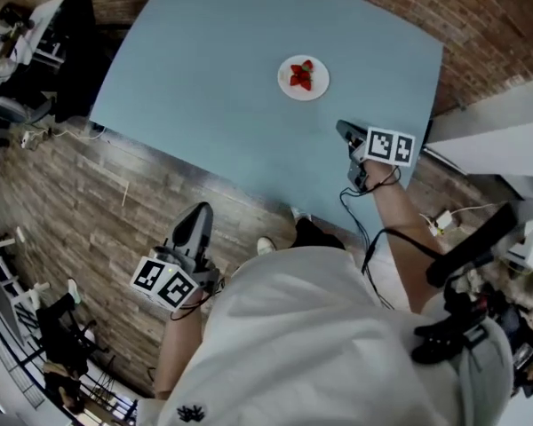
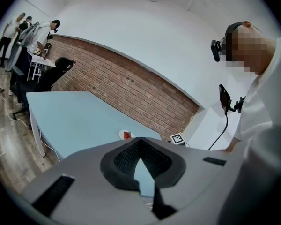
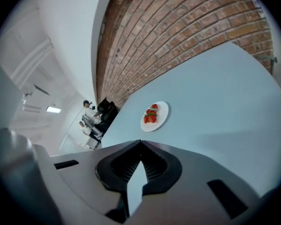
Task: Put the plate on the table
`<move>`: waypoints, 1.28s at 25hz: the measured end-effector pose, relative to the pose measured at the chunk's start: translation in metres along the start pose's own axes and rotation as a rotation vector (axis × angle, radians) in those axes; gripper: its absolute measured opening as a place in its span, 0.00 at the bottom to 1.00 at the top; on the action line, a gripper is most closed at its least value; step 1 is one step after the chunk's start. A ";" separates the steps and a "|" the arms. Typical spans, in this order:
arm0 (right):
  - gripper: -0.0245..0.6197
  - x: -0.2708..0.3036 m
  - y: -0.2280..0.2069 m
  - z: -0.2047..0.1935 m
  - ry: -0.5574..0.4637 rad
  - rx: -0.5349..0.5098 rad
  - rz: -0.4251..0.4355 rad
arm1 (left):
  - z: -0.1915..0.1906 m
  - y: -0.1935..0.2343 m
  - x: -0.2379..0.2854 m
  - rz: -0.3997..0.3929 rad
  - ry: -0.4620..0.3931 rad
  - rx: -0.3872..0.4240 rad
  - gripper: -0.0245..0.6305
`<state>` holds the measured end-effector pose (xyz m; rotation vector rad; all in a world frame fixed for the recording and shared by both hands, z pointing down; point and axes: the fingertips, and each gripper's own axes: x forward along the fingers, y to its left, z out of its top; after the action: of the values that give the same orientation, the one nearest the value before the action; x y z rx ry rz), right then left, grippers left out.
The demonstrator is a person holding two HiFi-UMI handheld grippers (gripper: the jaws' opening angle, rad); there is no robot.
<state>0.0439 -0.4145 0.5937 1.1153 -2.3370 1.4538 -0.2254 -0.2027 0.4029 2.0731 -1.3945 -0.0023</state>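
Only head view shows left gripper (image 1: 200,211) over floor (image 1: 115,185).

Left claw (image 1: 197,213) and right claw (image 1: 344,131), both closed, empty.

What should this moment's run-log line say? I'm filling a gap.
plate: on table, holding strawberries | left gripper: shut, empty | right gripper: shut, empty, at table edge

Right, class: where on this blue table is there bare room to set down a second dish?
The pale blue table is bare across its left half, from the round white plate of strawberries to the left edge. Right of the plate is bare too. Only the near right corner is taken, by the right hand-held gripper.
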 end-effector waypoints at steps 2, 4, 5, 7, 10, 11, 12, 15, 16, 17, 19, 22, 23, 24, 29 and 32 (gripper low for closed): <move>0.05 -0.022 0.021 -0.020 0.011 -0.071 0.020 | -0.006 0.000 -0.008 -0.019 0.015 0.012 0.04; 0.05 -0.042 0.045 -0.045 0.033 -0.145 0.037 | -0.012 0.000 -0.018 -0.045 0.025 0.019 0.04; 0.05 -0.051 0.060 -0.059 0.046 -0.186 0.047 | -0.016 0.001 -0.026 -0.058 0.031 0.023 0.04; 0.05 -0.071 0.092 -0.091 0.067 -0.271 0.052 | -0.026 0.002 -0.046 -0.083 0.044 0.026 0.04; 0.05 -0.095 0.122 -0.126 0.079 -0.346 0.047 | -0.040 0.001 -0.064 -0.125 0.069 0.029 0.04; 0.05 -0.099 0.126 -0.132 0.082 -0.353 0.051 | -0.044 0.001 -0.061 -0.134 0.077 0.034 0.04; 0.05 -0.102 0.130 -0.137 0.086 -0.362 0.056 | -0.048 0.002 -0.058 -0.141 0.084 0.040 0.04; 0.05 -0.117 0.151 -0.163 0.089 -0.395 0.069 | -0.063 0.001 -0.067 -0.163 0.080 0.058 0.04; 0.05 -0.125 0.164 -0.176 0.080 -0.402 0.073 | -0.067 0.000 -0.080 -0.171 0.079 0.064 0.04; 0.05 -0.133 0.178 -0.189 0.068 -0.407 0.076 | -0.071 -0.001 -0.094 -0.179 0.078 0.069 0.04; 0.05 -0.147 0.200 -0.210 0.041 -0.416 0.082 | -0.079 -0.001 -0.113 -0.196 0.075 0.074 0.04; 0.05 -0.164 0.217 -0.227 0.000 -0.423 0.092 | -0.087 -0.006 -0.125 -0.202 0.085 0.083 0.04; 0.05 -0.168 0.221 -0.233 -0.008 -0.431 0.091 | -0.090 -0.009 -0.129 -0.206 0.089 0.087 0.04; 0.05 -0.172 0.224 -0.239 -0.012 -0.442 0.090 | -0.093 -0.011 -0.132 -0.213 0.091 0.091 0.04; 0.05 -0.183 0.241 -0.257 -0.043 -0.479 0.094 | -0.102 -0.017 -0.145 -0.244 0.085 0.107 0.04; 0.05 -0.190 0.250 -0.264 -0.059 -0.513 0.089 | -0.106 -0.024 -0.150 -0.257 0.100 0.109 0.04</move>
<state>-0.0501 -0.0388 0.4580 0.9258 -2.6098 0.7687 -0.2353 -0.0190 0.4261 2.2963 -1.0831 0.0711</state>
